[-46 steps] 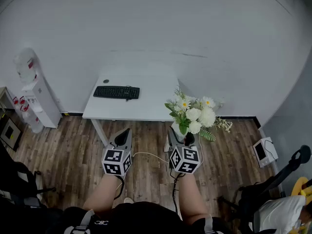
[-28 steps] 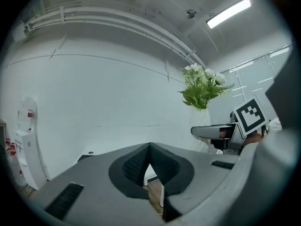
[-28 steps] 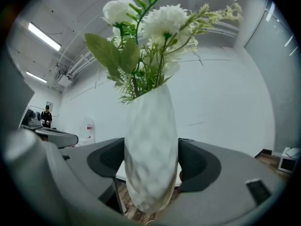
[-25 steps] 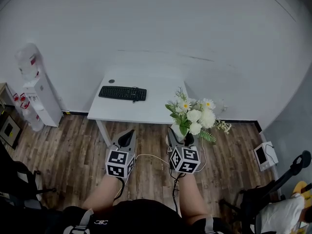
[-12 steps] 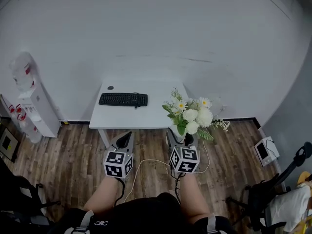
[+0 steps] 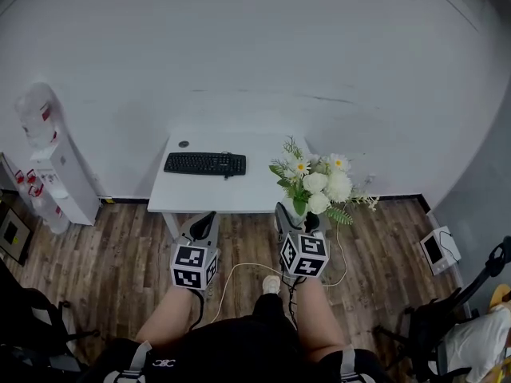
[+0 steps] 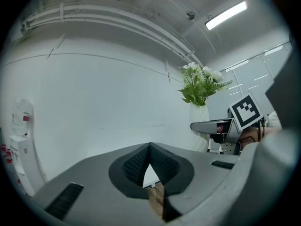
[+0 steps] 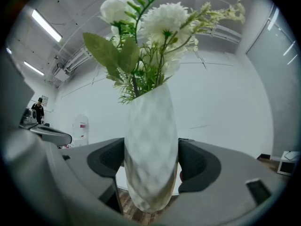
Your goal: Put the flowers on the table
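Before the white tabletop (image 6: pixel 239 188), above the wooden floor (image 6: pixel 120 246), the person holds both tools out side by side, short of the tabletop's near edge.

The right tool (image 6: pixel 294 220) has its jaws spread wide. The dark pads (image 8: pixel 195 161) press on either side of a white dimpled vase (image 8: pixel 150 145), which stands upright between them. Out of the vase rise the flowers (image 8: pixel 157 25): round white blooms, small daisies and green leaves, with a few thin sprigs trailing to the right. In the head view the bunch overlaps the tabletop's right front corner, but the vase is carried in the tool and does not stand on the tabletop.

The left tool (image 6: pixel 205 220) hangs just beside it, to the left. Its jaws are closed together with nothing between them, and only a small gap shows below the point where the pads meet.

A black keyboard (image 6: pixel 204 163) lies on the left half of the tabletop, towards the white wall (image 6: pixel 263 62). A water dispenser (image 6: pixel 52 174) stands against that wall, well to the left. A white cable (image 6: pixel 239 268) curls on the floor between the two tools.
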### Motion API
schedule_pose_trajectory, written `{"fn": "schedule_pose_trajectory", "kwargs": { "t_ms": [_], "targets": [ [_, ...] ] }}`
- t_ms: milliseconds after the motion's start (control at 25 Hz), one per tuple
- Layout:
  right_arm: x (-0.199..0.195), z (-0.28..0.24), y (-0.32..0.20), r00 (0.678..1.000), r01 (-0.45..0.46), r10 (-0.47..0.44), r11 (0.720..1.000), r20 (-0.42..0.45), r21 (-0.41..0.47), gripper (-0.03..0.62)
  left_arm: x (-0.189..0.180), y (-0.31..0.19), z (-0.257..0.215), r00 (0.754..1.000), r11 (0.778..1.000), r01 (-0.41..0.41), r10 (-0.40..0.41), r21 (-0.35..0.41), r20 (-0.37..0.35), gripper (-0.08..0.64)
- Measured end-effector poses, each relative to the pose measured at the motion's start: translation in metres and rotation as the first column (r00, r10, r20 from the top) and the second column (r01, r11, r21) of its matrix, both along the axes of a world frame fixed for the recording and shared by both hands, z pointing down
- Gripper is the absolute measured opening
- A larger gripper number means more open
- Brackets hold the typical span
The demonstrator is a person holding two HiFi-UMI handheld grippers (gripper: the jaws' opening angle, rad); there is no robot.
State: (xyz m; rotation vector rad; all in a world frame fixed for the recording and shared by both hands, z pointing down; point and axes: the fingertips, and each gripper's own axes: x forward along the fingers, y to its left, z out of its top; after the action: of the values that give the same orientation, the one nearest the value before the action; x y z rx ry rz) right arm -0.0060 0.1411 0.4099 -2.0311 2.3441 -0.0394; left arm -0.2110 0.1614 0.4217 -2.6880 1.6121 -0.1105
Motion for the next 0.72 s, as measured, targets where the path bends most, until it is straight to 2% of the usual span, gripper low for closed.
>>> {"fn": "schedule_pose_trajectory", "kwargs": {
  "t_ms": [280,480,720],
  "targets": [
    [0.014,0.012,-0.058,1.0,0.018,-0.018,1.0,0.002,0.0,0.36,0.012,-0.056,0.011,1.0,1.0,0.026,-0.026,-0.011,0.003,0.002],
    [0.036,0.02,-0.122,1.0,0.017,-0.017,1.0,-0.001,-0.009,0.361,0.036,-0.113,0.017,1.0,1.0,0.021,-0.021,-0.011,0.012,0.002],
    [0.06,0.027,-0.204,1.0,0.027,-0.027,0.999,0.013,-0.027,0.361,0.06,-0.192,0.028,0.999,0.998,0.037,-0.036,-0.046,0.017,0.002]
  ]
}}
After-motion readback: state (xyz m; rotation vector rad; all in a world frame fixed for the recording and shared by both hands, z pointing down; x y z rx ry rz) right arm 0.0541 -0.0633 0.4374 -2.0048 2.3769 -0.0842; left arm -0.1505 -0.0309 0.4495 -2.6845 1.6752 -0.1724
